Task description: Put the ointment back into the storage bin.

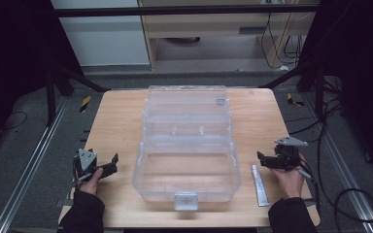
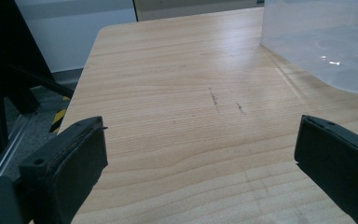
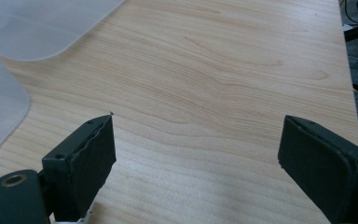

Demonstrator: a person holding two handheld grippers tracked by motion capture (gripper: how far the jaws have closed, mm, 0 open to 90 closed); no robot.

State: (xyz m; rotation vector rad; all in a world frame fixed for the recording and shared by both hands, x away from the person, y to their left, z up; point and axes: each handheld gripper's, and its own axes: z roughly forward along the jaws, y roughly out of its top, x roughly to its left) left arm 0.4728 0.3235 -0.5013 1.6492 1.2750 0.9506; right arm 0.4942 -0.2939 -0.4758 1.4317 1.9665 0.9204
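Note:
A clear plastic storage box (image 1: pixel 187 167) stands in the middle of the wooden table (image 1: pixel 116 121), its hinged lid (image 1: pixel 187 104) thrown back flat behind it. The box looks empty. A small white tube (image 1: pixel 260 184) lies on the table to the right of the box, by the right hand. My left gripper (image 1: pixel 112 164) rests left of the box, open with nothing between its jaws. My right gripper (image 1: pixel 262 161) rests right of the box, just above the tube, open as well. In the left gripper view my left gripper (image 2: pixel 203 135) faces bare wood, with the box (image 2: pixel 326 42) at the upper right.
The right gripper view has my right gripper (image 3: pixel 196 135) over bare table (image 3: pixel 237 60), the box's rounded corner (image 3: pixel 0 107) at the left edge. Black frame legs, rails and cables (image 1: pixel 340 145) surround the table on the floor.

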